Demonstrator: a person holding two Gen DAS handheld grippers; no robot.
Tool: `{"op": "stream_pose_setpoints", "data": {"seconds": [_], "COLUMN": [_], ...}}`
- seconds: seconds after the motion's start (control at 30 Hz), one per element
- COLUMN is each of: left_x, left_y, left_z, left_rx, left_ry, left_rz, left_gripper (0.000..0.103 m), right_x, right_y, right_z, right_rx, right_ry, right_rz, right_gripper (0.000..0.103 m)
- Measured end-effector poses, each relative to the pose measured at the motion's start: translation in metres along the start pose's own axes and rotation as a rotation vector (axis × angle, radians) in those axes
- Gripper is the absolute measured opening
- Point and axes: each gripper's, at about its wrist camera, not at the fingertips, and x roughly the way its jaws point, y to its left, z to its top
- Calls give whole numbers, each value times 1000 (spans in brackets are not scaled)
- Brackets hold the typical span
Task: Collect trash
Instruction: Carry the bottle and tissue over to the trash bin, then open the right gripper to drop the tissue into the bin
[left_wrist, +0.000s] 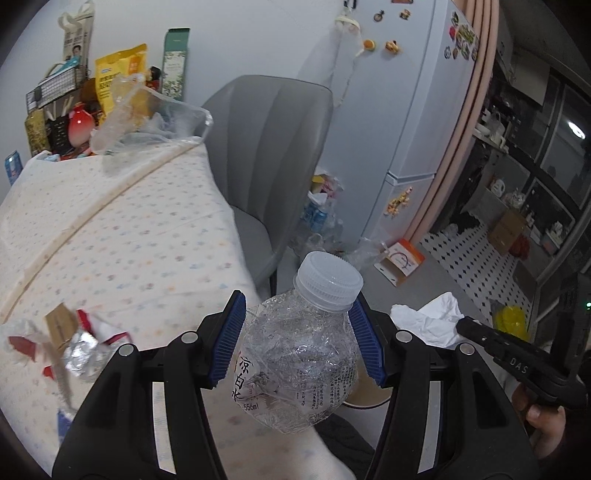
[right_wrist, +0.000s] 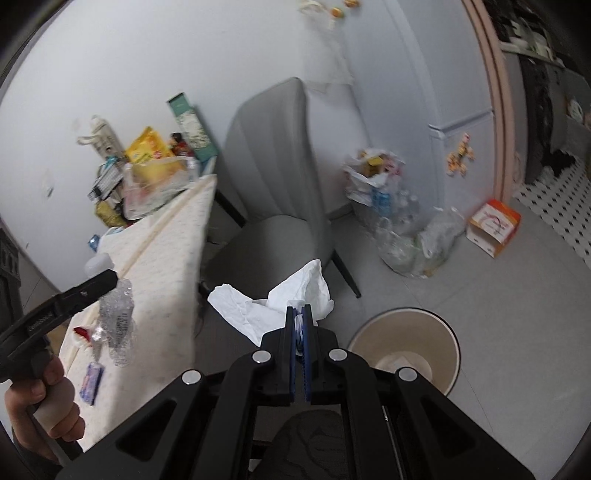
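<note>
My left gripper (left_wrist: 295, 332) is shut on a crushed clear plastic bottle (left_wrist: 299, 354) with a white cap, its blue pads pressing both sides. In the right wrist view the same bottle (right_wrist: 118, 317) hangs from that left gripper (right_wrist: 110, 278) over the table's edge. My right gripper (right_wrist: 301, 314) is shut on a crumpled white tissue (right_wrist: 291, 291), which fans out ahead of the fingertips. A beige waste bin (right_wrist: 402, 347) with a dark rim stands on the floor just right of it. A sliver of the bin (left_wrist: 369, 393) shows under the bottle.
A table with dotted cloth (left_wrist: 129, 229) holds red-and-foil wrappers (left_wrist: 74, 343), a blue packet (right_wrist: 92, 380) and clutter at its far end. A grey chair (right_wrist: 273, 184) stands behind. A bag of bottles (right_wrist: 388, 206) and an orange-white box (right_wrist: 495, 225) sit by the fridge.
</note>
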Motion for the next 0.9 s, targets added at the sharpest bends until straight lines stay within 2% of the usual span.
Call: {"op": "stream_pose_setpoints", "data": {"seconds": [0.17,0.3,0.33,0.37,0.4,0.6,0.9], "left_x": [28,52,56,61,66,87,118], "left_y": [-23,-42,-46,-50,-55,-81,-135], "left_z": [4,6,7,7,7,5,-1], "left_rx": [32,58,63,68,75,119,190], "left_ry": [34,71,78,88,96,135,195], "left_rz": [-29,-45,-47,-48,-49,-65,-127], "left_gripper": [58,58,58,58,58,58,58], "right_x": [25,45,50,55,57,55,10], "right_y": [-40,-68,-77,-87,-92,-125,-162], "right_z": [-5,-9,-11,-14,-15,-28,-33], "right_rx": [65,120,140,167,179,230,288], "right_ry": [43,71,83,93,91,99,34], "right_rz": [-62,-77,-81,-94,-104,-122,-174], "right_gripper": [4,10,26,54,62,63,63]}}
